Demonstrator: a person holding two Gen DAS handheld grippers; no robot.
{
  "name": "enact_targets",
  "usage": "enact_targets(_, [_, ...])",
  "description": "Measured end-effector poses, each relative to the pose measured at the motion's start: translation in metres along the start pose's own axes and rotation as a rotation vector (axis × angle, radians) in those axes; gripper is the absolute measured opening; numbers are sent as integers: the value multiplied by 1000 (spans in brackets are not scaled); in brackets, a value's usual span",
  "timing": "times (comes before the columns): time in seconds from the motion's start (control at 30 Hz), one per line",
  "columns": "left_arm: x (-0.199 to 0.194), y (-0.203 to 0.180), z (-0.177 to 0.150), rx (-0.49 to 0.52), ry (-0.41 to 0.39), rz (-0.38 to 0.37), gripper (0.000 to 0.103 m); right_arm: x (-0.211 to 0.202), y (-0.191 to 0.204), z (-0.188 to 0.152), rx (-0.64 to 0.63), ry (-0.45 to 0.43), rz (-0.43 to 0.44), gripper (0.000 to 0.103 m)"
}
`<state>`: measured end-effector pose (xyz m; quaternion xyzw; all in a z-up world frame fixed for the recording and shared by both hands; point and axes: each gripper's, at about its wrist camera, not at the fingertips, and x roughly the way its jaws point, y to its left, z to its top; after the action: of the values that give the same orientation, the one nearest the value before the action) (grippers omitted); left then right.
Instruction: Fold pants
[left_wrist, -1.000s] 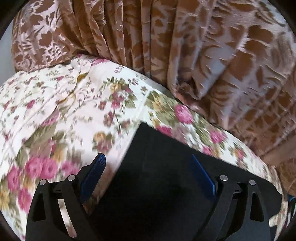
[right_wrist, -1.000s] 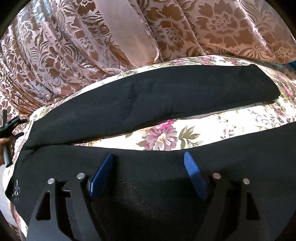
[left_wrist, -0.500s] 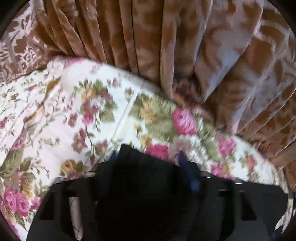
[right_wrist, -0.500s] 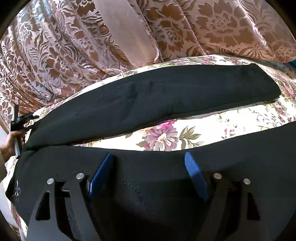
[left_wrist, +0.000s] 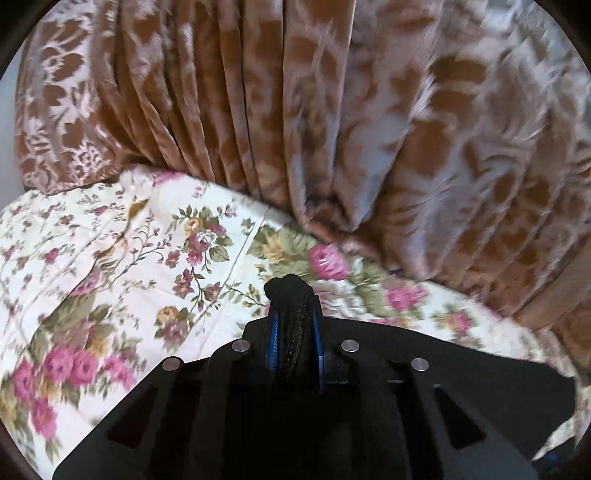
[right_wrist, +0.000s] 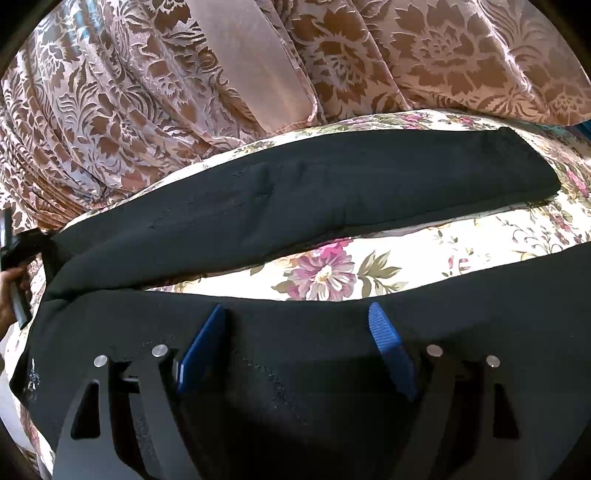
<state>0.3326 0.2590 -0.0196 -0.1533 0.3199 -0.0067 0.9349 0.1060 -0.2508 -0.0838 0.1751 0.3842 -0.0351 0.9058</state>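
Left wrist view shows the left gripper with its blue pads just closed tight on a bunched fold of the black knit pants, the pinched cloth poking up past the fingertips. Beneath lies a cream bedspread printed with pink roses and green leaves, and behind it hangs a brown and pale floral curtain. From the right wrist view, the pants are spread across the bedspread, one leg stretched along the far side beside the curtain and the other part lying under the right gripper. That gripper's jaws stand wide apart above the dark cloth, gripping nothing. At the far left edge a hand holds the other tool at the pants' end.
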Motion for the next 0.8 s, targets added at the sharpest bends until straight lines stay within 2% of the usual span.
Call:
enact_targets(0.17, [-55, 2, -22, -85, -57, -105, 14, 0, 0, 1, 1, 0, 0, 81])
enact_targets(0.37, [-103, 16, -74, -123, -98, -153, 14, 0, 0, 0, 2, 0, 1, 81])
enact_targets(0.43, [-110, 22, -93, -139, -99, -155, 14, 0, 0, 0, 2, -1, 1, 81])
enact_targets(0.6, [-106, 45, -131, -270, -67, -170, 14, 2, 3, 1, -8, 12, -10, 81])
enact_targets(0.67, [-101, 52, -141, -309, -54, -183, 14, 5, 10, 4, -39, 57, -27, 89])
enact_targets(0.73, [-96, 60, -149, -357, -50, -209, 14, 8, 21, 13, -88, 120, -73, 89])
enact_targets(0.8, [-94, 67, -155, -393, -53, -236, 14, 3, 31, 33, -72, 153, -37, 88])
